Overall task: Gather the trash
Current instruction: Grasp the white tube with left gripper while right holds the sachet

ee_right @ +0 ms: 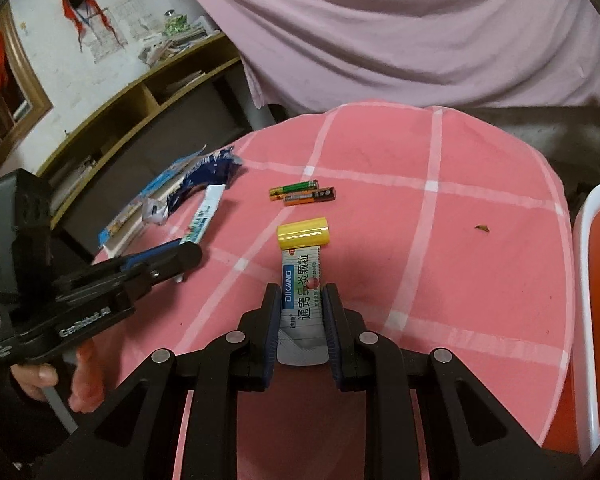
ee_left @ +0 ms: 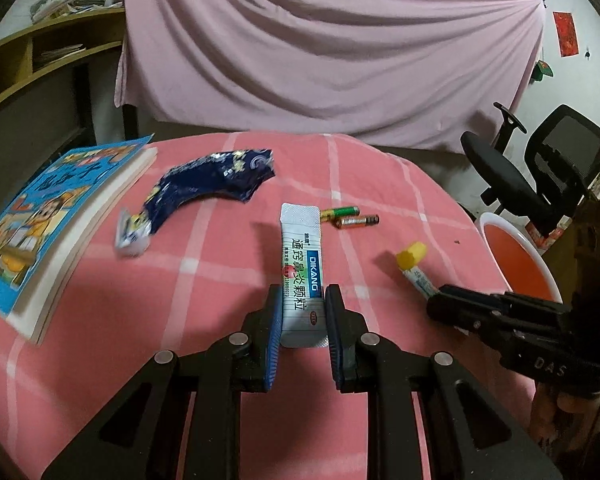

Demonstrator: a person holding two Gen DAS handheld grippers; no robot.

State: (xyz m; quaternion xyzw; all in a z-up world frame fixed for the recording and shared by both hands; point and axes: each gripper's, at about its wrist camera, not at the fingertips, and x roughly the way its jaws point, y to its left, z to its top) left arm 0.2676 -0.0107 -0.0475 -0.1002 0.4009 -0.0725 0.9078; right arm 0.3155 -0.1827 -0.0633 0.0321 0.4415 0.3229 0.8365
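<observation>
Across the pink checked tablecloth (ee_left: 220, 272), with an orange bin (ee_left: 516, 264) at its right edge and a blue book (ee_left: 56, 216) at its left, still loose: a crumpled dark-blue wrapper (ee_left: 216, 184) and two batteries (ee_left: 350, 216). Pinched lengthwise in the left gripper (ee_left: 302, 312), a white DIKANG sachet (ee_left: 300, 264) sticking forward off the cloth; clamped likewise in the right gripper (ee_right: 300, 312), a second sachet (ee_right: 300, 276) ending at a yellow cap (ee_right: 303, 232). Probably light, thin, slick foil, apt to flop or slip, so best gripped near the stiff sealed end.
</observation>
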